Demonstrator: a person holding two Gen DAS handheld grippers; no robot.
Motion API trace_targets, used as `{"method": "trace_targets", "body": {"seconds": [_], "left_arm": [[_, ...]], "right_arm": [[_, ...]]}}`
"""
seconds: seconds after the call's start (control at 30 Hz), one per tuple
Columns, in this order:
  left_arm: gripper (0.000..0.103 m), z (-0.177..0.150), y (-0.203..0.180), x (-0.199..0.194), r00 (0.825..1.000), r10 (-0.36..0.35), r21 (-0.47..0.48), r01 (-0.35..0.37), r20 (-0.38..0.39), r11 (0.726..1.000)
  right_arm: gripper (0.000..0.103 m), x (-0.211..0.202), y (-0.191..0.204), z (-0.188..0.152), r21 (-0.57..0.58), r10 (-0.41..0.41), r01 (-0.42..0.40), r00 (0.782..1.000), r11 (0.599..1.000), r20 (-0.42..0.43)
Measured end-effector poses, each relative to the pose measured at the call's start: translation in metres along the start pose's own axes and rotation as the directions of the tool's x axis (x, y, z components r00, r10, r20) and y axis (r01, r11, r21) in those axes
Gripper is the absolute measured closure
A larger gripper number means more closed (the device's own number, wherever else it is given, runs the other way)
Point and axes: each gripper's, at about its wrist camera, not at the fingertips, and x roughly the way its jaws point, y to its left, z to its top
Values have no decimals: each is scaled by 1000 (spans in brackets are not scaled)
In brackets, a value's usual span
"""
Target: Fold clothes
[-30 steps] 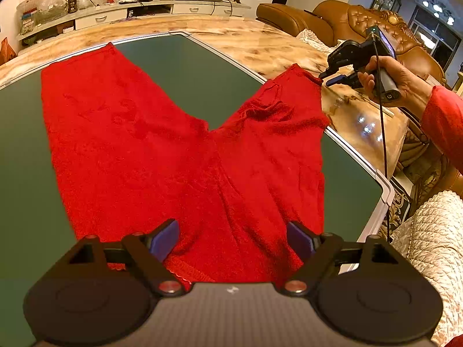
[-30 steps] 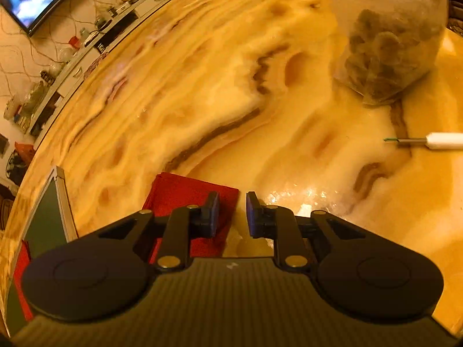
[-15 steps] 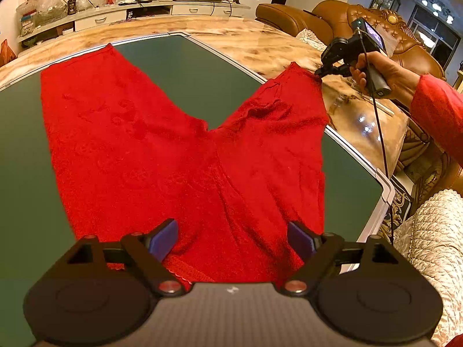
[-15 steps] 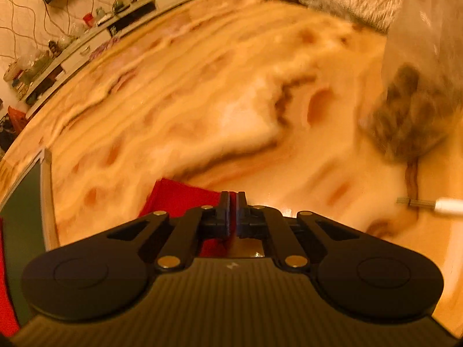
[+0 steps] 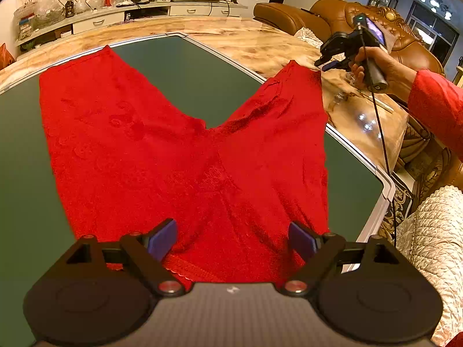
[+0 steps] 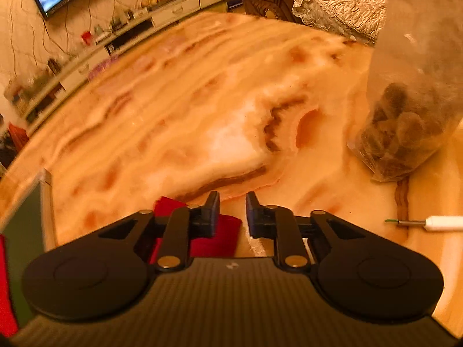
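Trousers (image 5: 185, 156), bright red, lie spread flat on the dark green mat (image 5: 185, 66), waistband nearest the left wrist camera and the two legs fanning away in a V. The left leg runs toward the mat's far corner; the end of the right leg reaches past the mat's pale rim onto the marble table (image 5: 254, 43).

Nothing about the left gripper (image 5: 233, 237) differs from the earlier frames: it hovers over the waistband with its jaws spread wide, the blue pads either side of the cloth and nothing clamped between them.

The change is on the right. Half a second ago the right gripper (image 6: 231, 212) had its fingers pressed together at the leg's hem; now the jaws are opening, a clear gap showing bare marble between them. The red hem (image 6: 222, 235) sits under and just beside the left-hand finger, not pinched. In the left wrist view the person's hand (image 5: 376, 66), in a red sleeve (image 5: 437, 107), holds that gripper just off the cuff's corner, slightly farther from the cloth than half a second ago.

Beyond it on the marble stand a clear bag of brown lumps (image 6: 405, 136) and a white pen-like stick (image 6: 434, 223), both unmoved.
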Motion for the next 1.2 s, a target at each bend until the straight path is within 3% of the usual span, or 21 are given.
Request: {"method": "trace_targets", "body": {"seconds": [0.1,0.2,0.27,0.33,0.57,0.67,0.77,0.93,1.07,1.2], "left_arm": [[15,0,0,0,1000,0,0,0,0,1000],[15,0,0,1,1000,0,-2,0,0,1000],[14,0,-1,1,1000,1,-1,-1,0,1000],[14,0,-1,0,1000,1,-1,-1,0,1000],[13,-1,-1,0,1000,-2,-4,2,4,1000],[13,-1,-2,0,1000,0,-1,0,6,1000],[12,-2,-2,0,1000,0,-1,0,7,1000],[12,-3,-1,-1,1000,-3,-1,3,10,1000],[12,-3,0,-2,1000,-8,-1,8,13,1000],[12,-4,1,-2,1000,-12,1,12,17,1000]], "right_arm": [[78,2,1,-2,1,-1,1,998,1000,-68],[79,4,4,-9,-20,-15,13,997,1000,-78],[94,6,6,-11,-26,-4,1,996,1000,-84],[99,8,10,-12,-45,-15,12,997,999,-74],[97,12,11,-8,-36,-37,34,996,999,-76],[92,0,19,-6,-45,-62,61,998,997,-12],[92,-4,36,-6,-89,18,-20,999,996,-32],[92,12,67,-6,-101,70,-80,992,992,-102],[93,30,80,-6,-92,11,-24,990,996,-137],[97,29,76,-7,-57,6,-12,994,998,-110]]}}
